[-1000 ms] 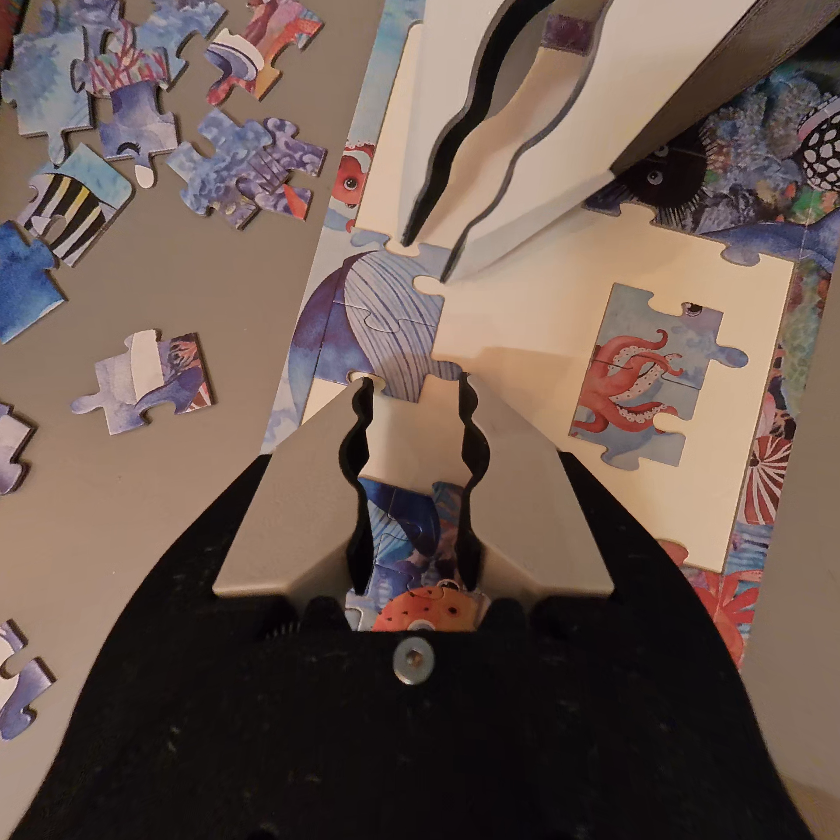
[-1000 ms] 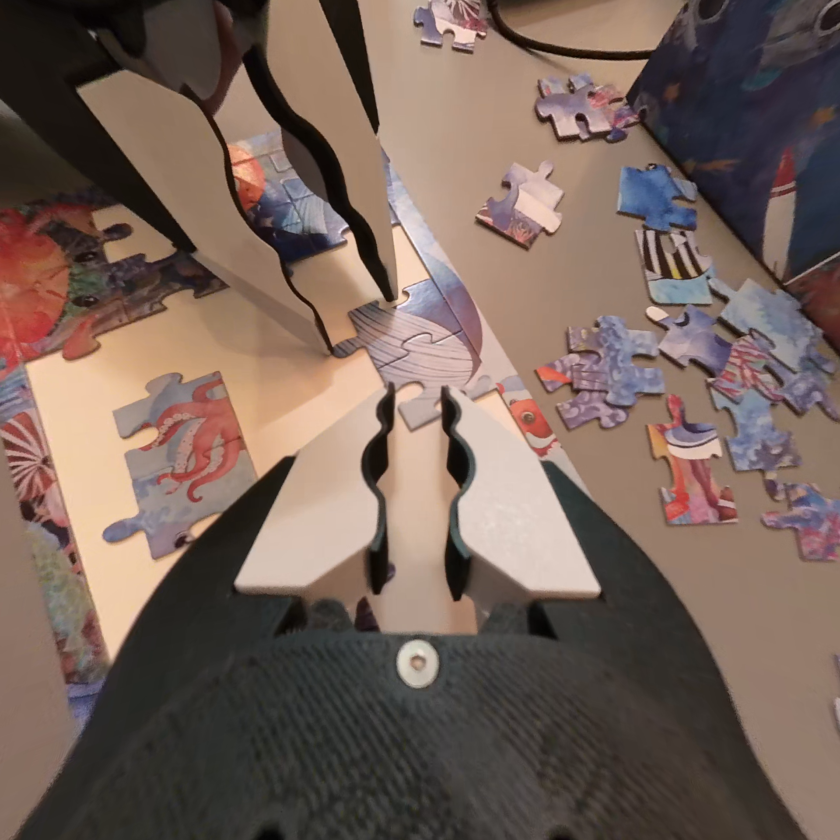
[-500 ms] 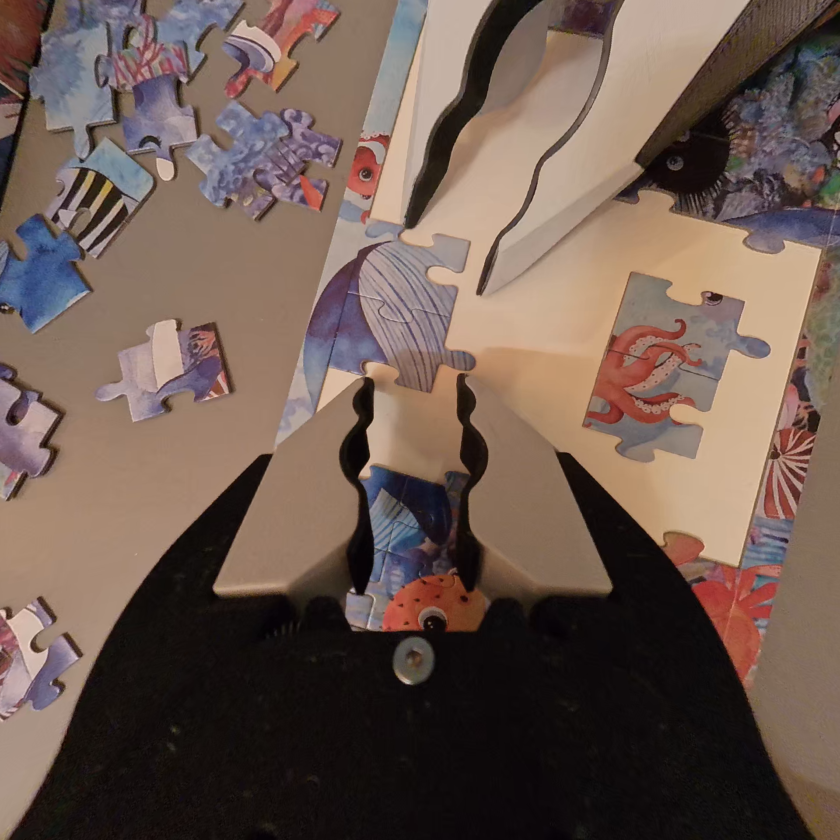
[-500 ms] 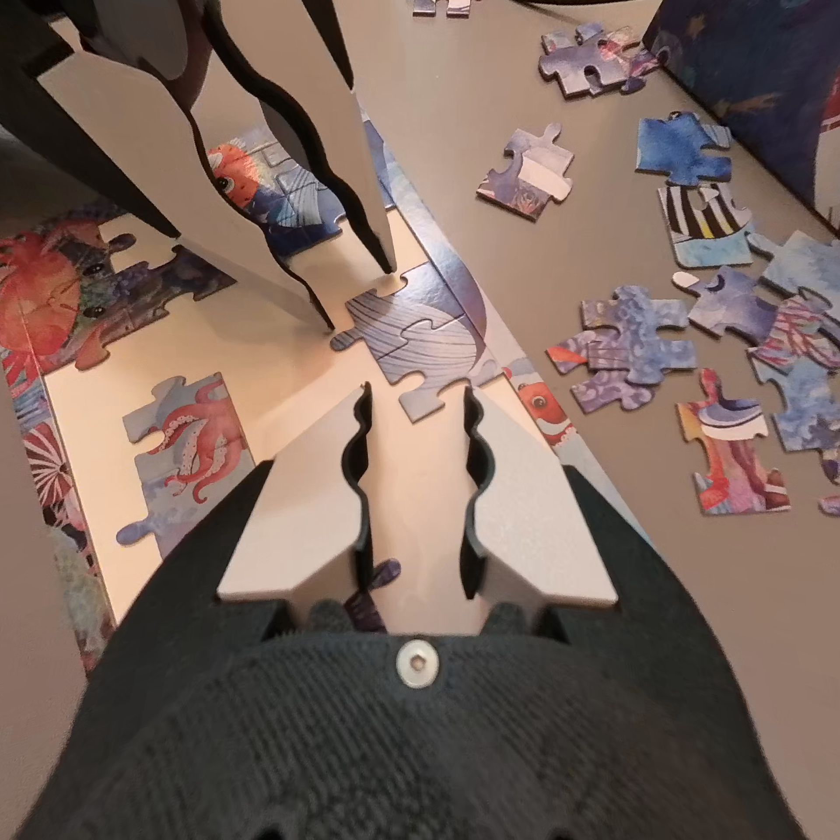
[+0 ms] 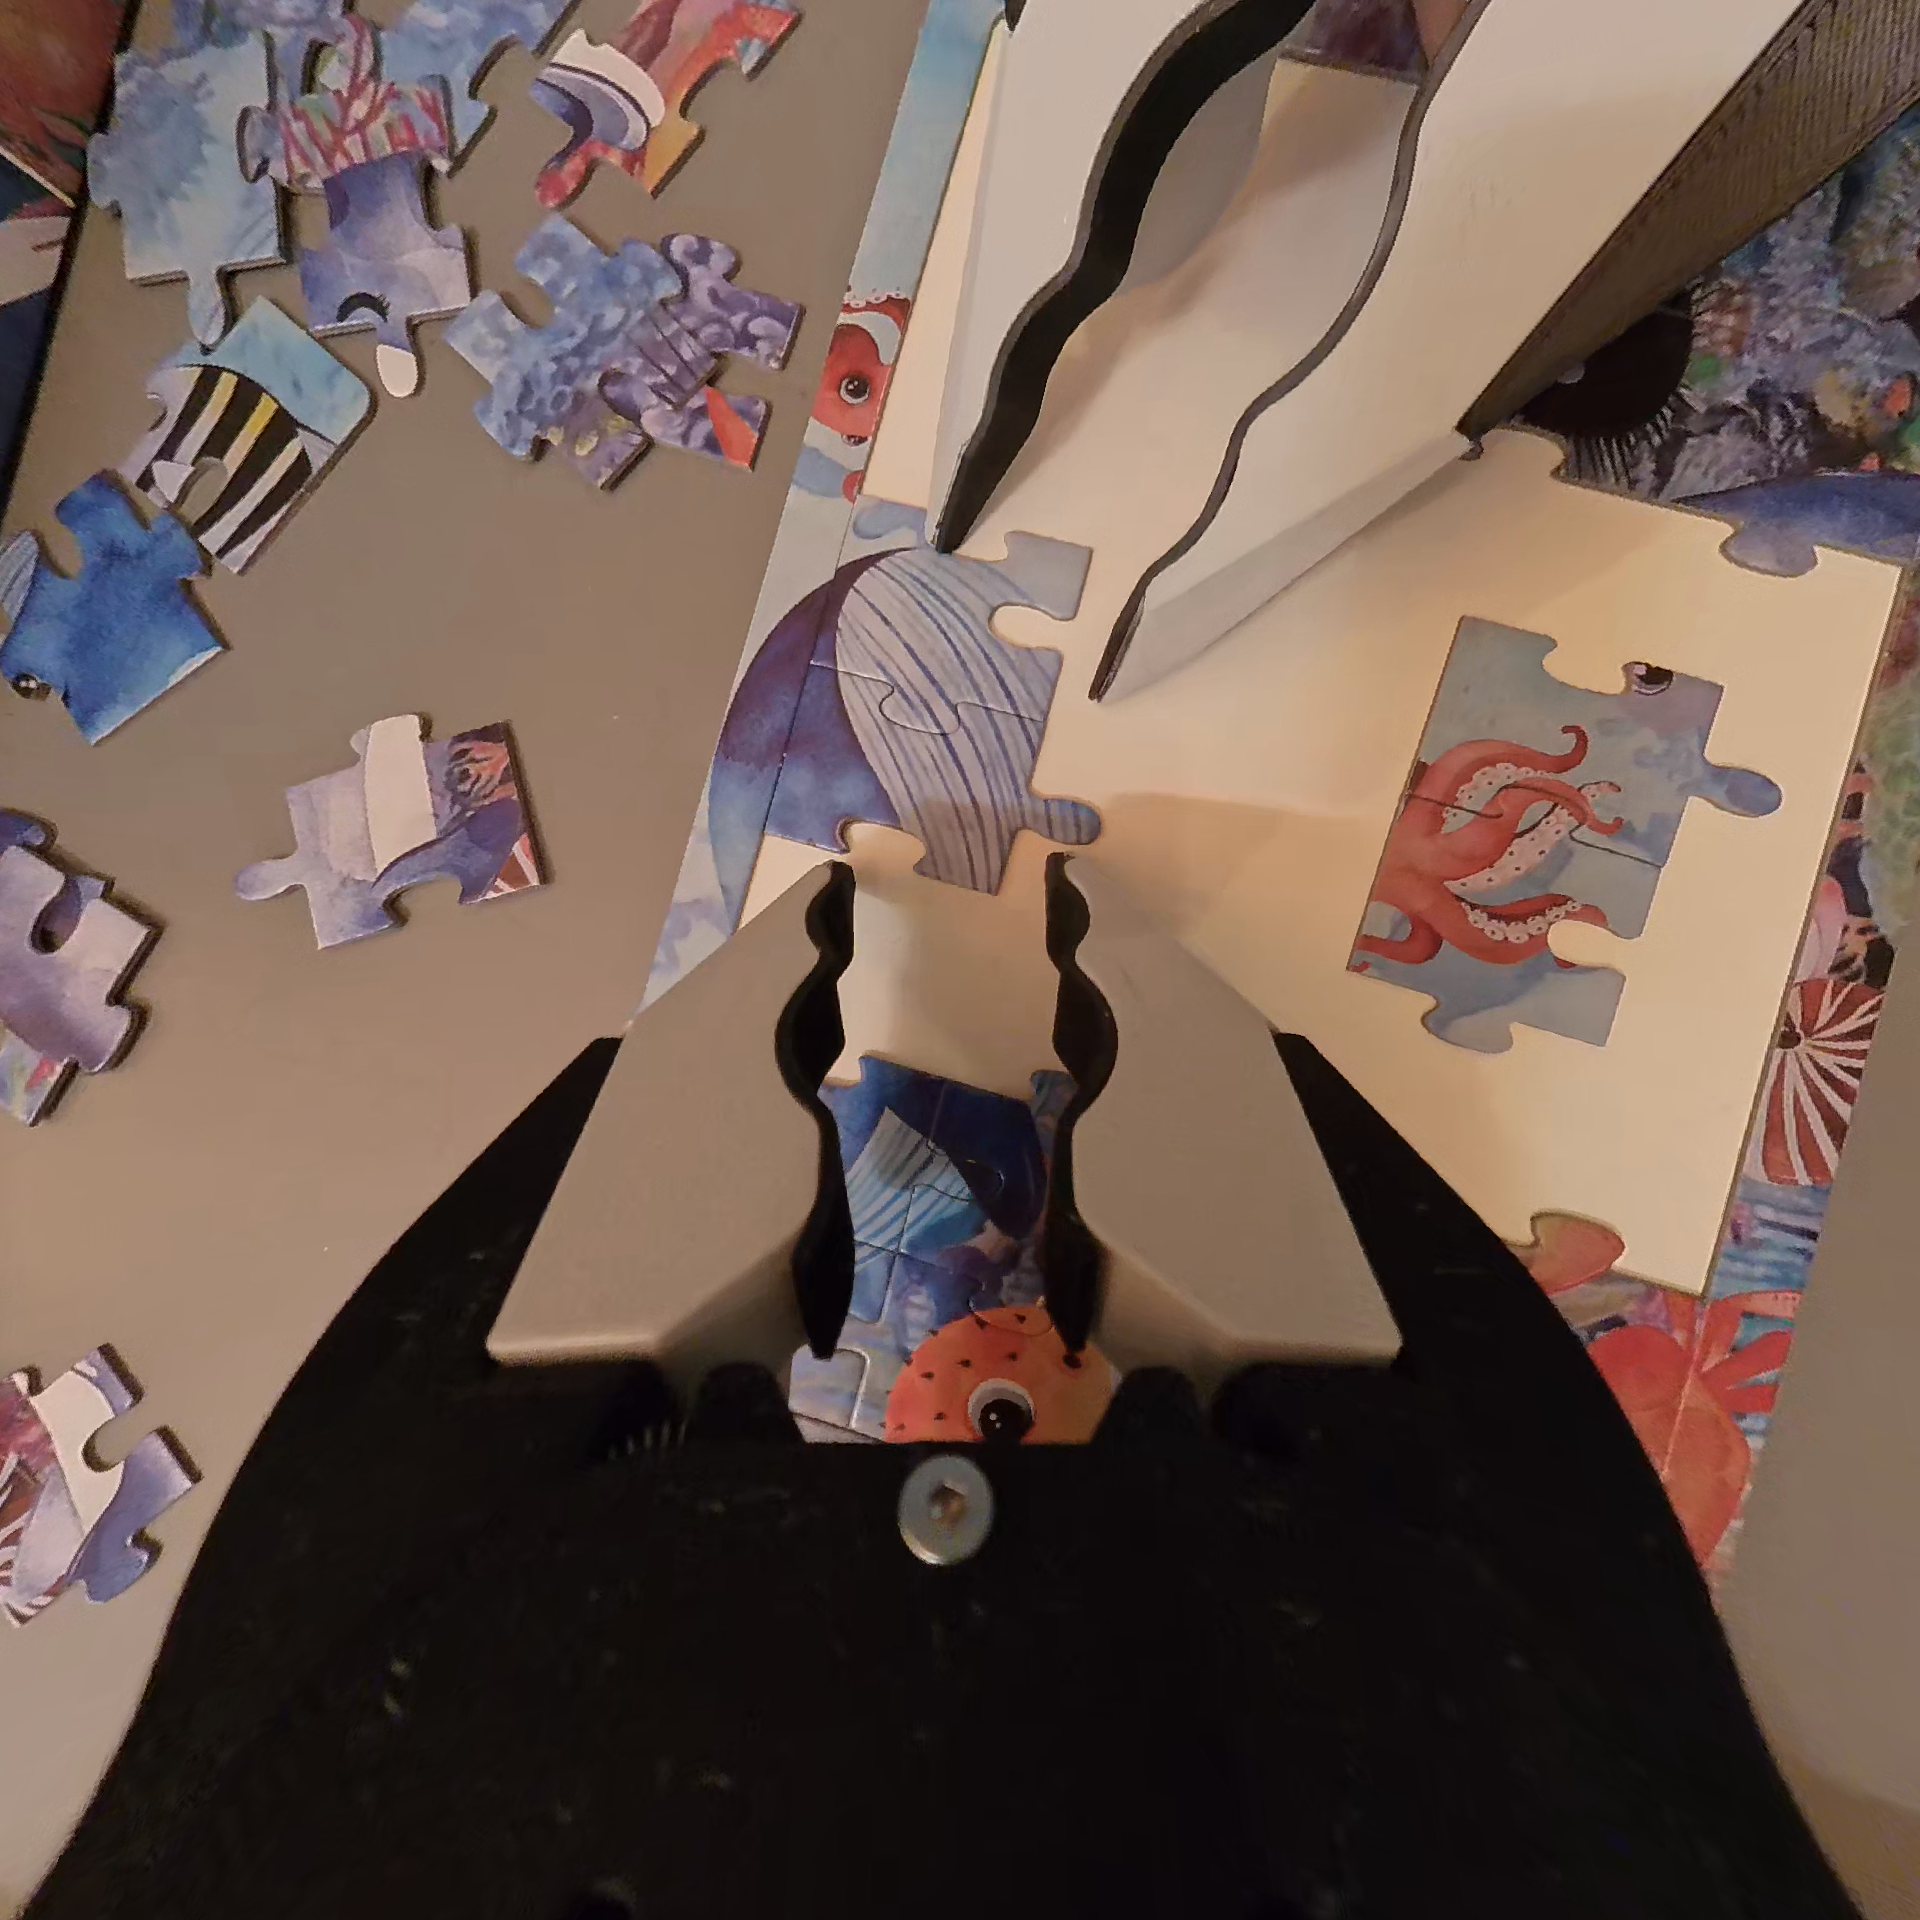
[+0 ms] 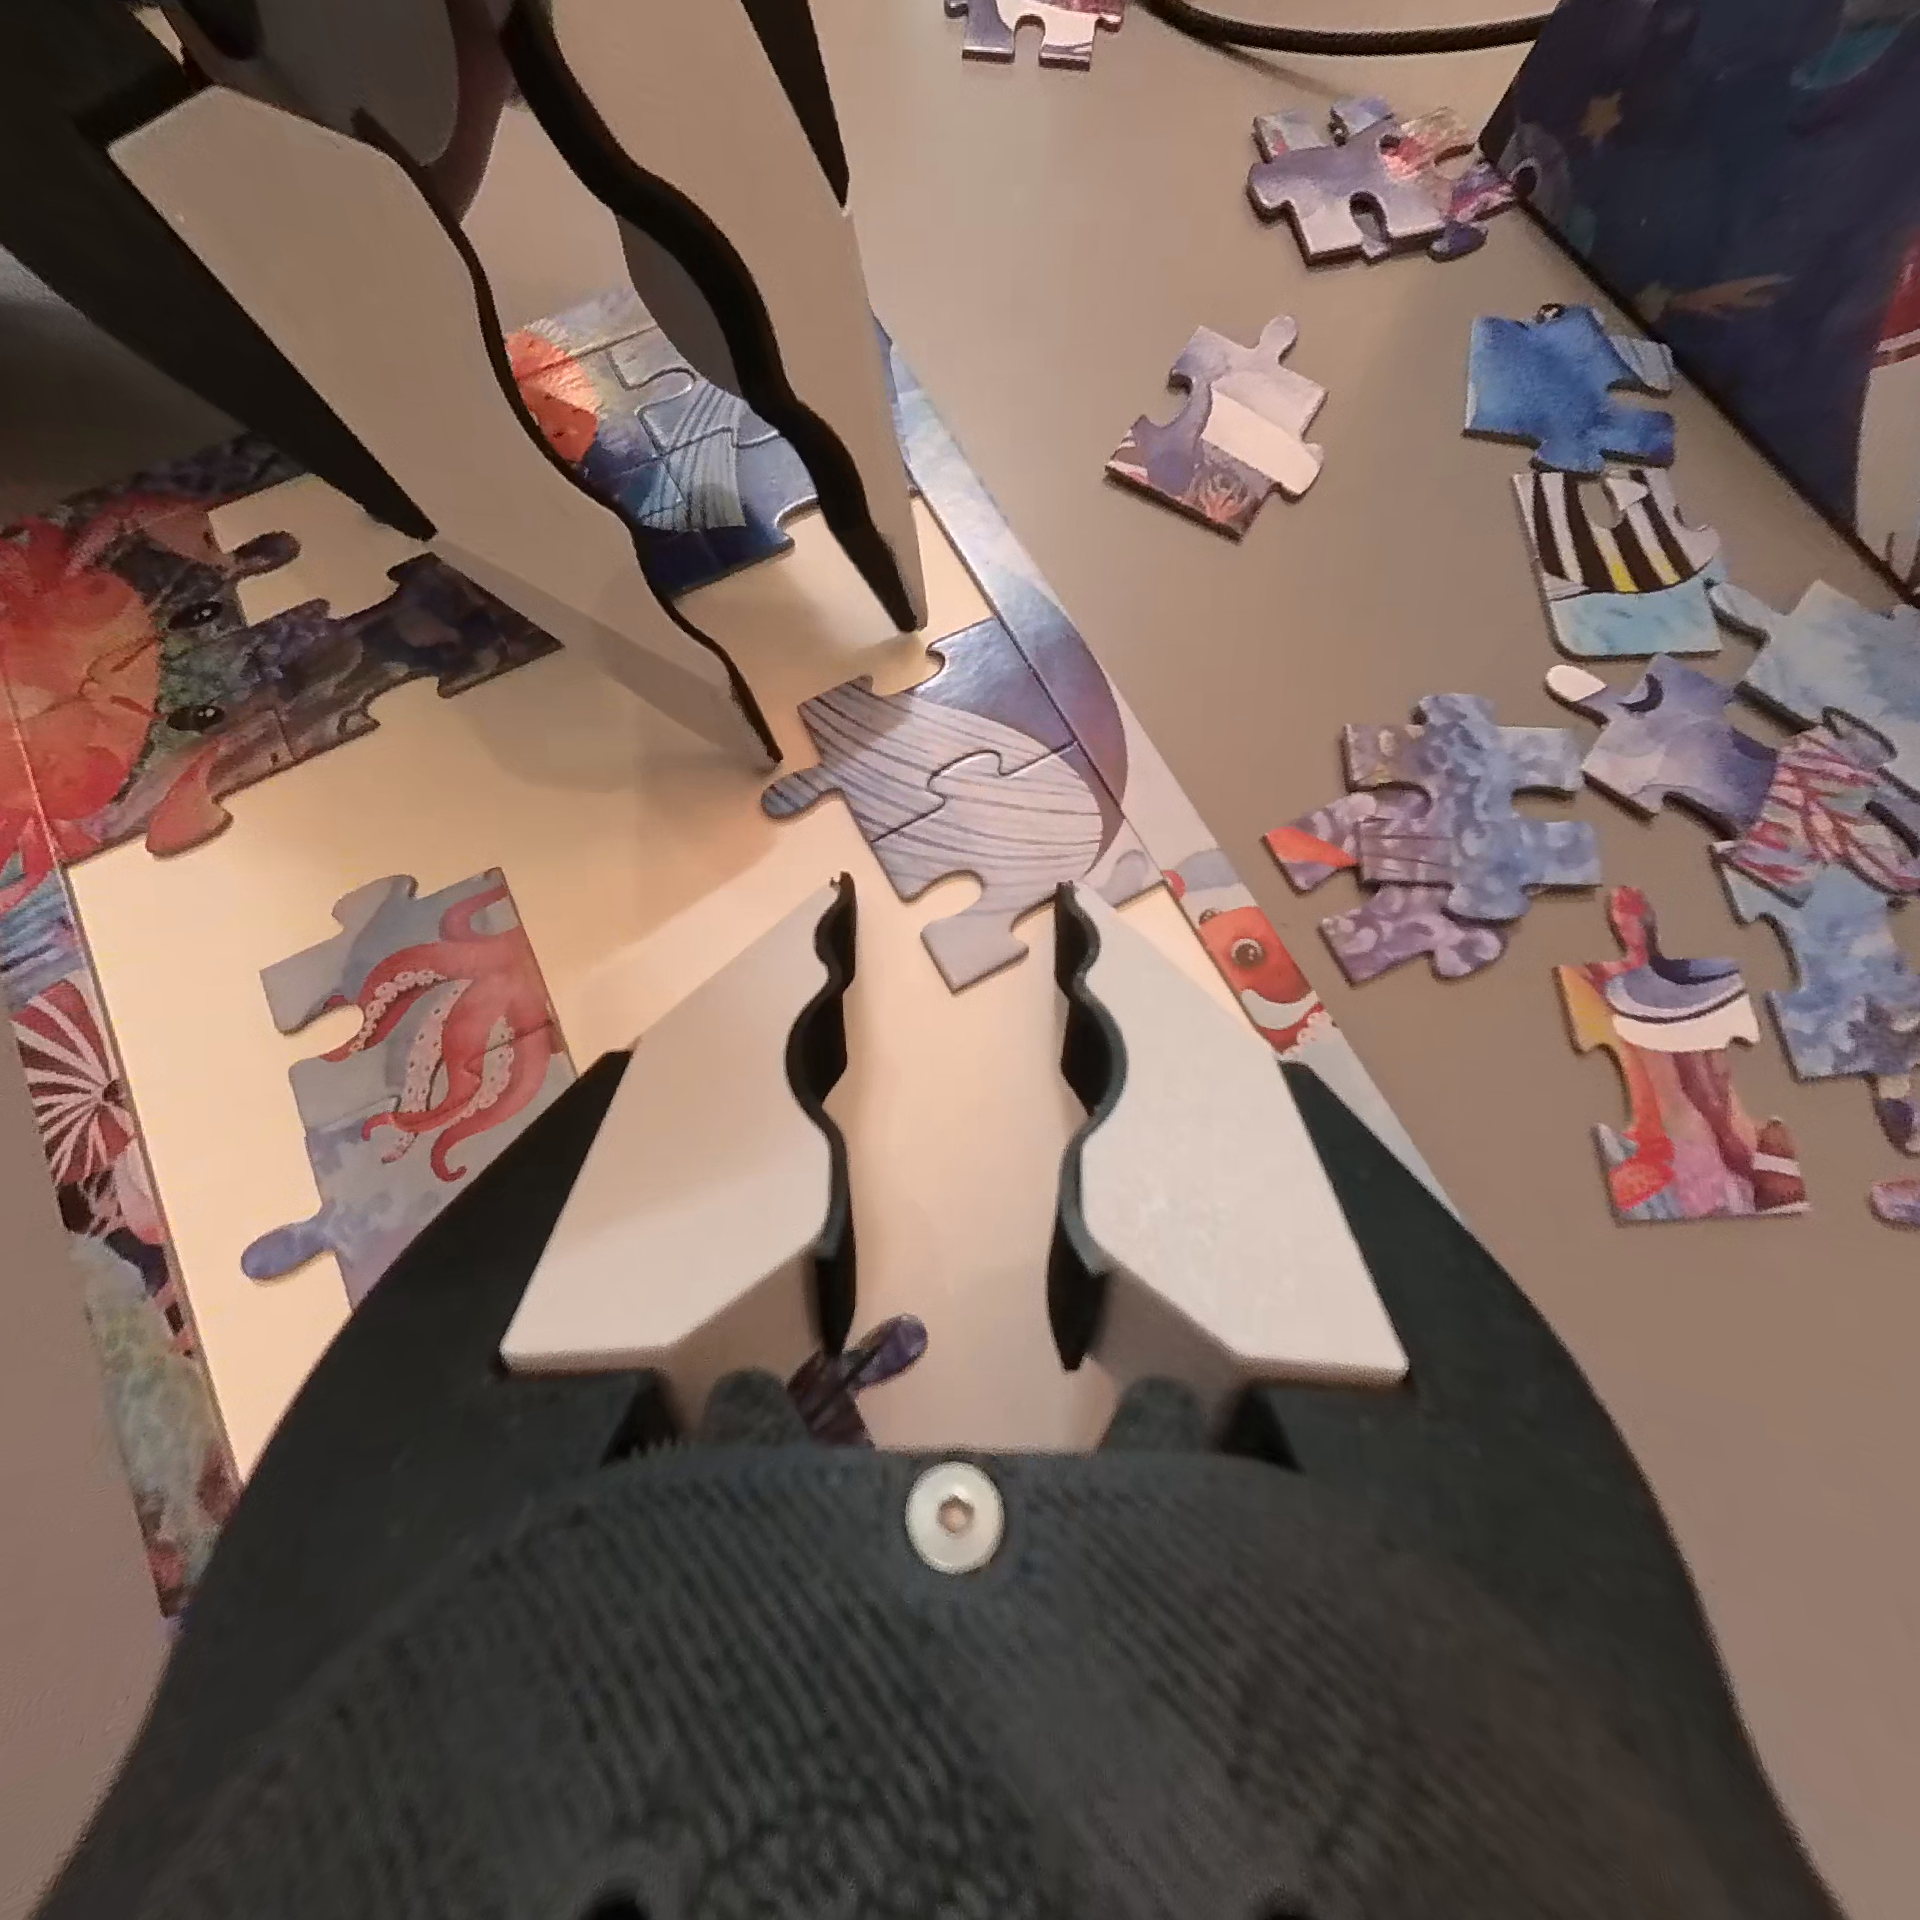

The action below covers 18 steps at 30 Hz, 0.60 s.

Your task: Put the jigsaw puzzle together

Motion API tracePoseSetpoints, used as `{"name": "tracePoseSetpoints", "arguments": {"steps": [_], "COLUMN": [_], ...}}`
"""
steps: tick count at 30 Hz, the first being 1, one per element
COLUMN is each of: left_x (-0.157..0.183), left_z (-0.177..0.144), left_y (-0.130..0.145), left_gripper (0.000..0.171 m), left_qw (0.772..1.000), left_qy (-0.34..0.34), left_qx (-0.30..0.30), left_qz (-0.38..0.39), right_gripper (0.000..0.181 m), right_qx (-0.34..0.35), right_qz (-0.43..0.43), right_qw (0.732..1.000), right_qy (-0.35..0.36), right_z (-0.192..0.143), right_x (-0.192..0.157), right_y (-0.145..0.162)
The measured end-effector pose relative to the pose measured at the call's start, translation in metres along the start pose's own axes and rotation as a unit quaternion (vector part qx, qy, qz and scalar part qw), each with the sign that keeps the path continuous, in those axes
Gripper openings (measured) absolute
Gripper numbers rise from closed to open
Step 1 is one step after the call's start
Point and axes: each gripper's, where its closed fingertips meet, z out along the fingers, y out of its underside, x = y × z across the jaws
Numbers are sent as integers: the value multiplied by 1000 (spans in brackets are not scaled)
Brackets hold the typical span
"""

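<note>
Two whale pieces sit joined at the puzzle frame's blue border, directly ahead of the left gripper tips; the near knob of the lower piece lies just past them, between the two fingers' lines. Open cream tray floor spreads to the right of the left fingers, as far as the octopus pieces, which lie apart from the whale pair w/ bare floor on every side. Behind the left tips, between the fingers, more assembled pieces w/ an orange fish show. To the left of the fingers, past the frame edge, grey table holds loose pieces, well spaced.

Left gripper: fingers parted, nothing between them, tips low over the tray; contact w/ it can't be told.

Right gripper: fingers spread wide, nothing held. In left wrist view it comes in from the far side, one tip on or just at the far edge of the upper whale piece, the other over bare floor beside the pair's right edge. In right wrist view the whale pair lies just ahead of its tips, and a puzzle box stands far right.
</note>
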Motion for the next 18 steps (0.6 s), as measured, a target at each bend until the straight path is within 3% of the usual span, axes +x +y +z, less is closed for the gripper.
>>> {"name": "tracePoseSetpoints", "arguments": {"steps": [18], "left_x": [-1], "left_z": [0], "left_y": [1], "left_gripper": [36], "left_qw": [1000], "left_qy": [-3], "left_qx": [-1], "left_qz": [0], "right_gripper": [37], "right_qx": [3], "right_qz": [-3], "right_qw": [1000], "right_qy": [0], "right_z": [1], "right_x": [-1], "right_y": [-1]}}
